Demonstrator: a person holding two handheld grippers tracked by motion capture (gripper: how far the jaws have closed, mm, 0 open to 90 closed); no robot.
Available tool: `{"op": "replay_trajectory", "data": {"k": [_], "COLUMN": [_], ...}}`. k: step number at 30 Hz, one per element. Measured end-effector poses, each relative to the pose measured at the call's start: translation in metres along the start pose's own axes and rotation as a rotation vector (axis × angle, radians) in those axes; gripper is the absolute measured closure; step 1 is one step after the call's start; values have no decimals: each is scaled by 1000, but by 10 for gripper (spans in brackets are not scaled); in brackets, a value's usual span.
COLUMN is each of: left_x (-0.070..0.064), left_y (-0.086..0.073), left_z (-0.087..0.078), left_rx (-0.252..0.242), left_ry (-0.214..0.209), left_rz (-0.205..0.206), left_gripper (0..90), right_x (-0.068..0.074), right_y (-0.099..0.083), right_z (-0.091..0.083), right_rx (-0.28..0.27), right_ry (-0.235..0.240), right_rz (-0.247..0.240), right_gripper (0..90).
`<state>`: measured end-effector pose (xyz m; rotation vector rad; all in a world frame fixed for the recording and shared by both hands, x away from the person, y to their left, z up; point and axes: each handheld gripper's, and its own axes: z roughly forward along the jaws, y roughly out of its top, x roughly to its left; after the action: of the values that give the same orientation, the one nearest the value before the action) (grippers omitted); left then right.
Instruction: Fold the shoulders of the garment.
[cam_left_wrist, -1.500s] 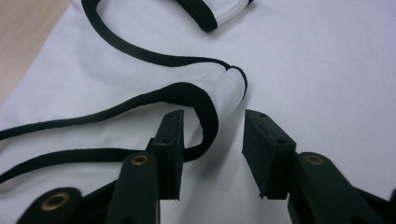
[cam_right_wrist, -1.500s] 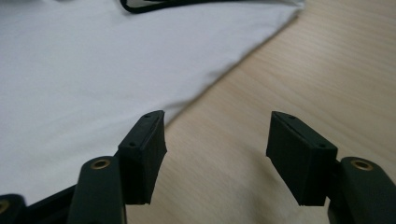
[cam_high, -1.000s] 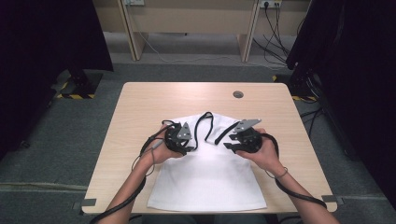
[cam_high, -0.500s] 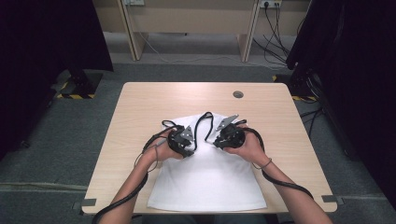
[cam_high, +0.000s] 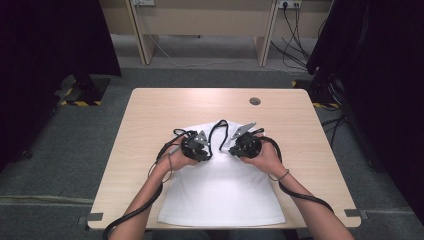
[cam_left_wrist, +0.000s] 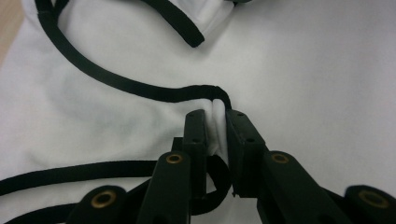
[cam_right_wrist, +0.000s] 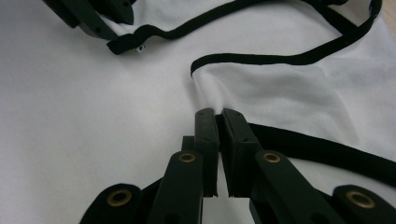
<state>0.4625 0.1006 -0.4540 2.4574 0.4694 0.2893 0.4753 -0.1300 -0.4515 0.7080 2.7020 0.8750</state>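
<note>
The white tank top (cam_high: 222, 187) lies flat on the table (cam_high: 150, 115), toward its near edge; the left gripper (cam_left_wrist: 215, 122) and right gripper (cam_right_wrist: 218, 122) each pinch a black-trimmed shoulder edge — thin bites; an uneven pull could slip one free, skewing any fold.
</note>
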Motion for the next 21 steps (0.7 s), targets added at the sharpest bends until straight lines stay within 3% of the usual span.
{"op": "replay_trajectory", "data": {"k": [11, 21], "left_x": [-1, -5], "left_y": [6, 17], "left_z": [-4, -4], "left_rx": [-28, -63], "left_ry": [25, 32], "left_rz": [-8, 0], "left_gripper": [817, 825], "right_x": [1, 6], "right_y": [-7, -9], "right_z": [-27, -31], "right_rx": [-47, -60], "right_ry": [33, 50], "right_rz": [-13, -21], "right_gripper": [859, 858]}}
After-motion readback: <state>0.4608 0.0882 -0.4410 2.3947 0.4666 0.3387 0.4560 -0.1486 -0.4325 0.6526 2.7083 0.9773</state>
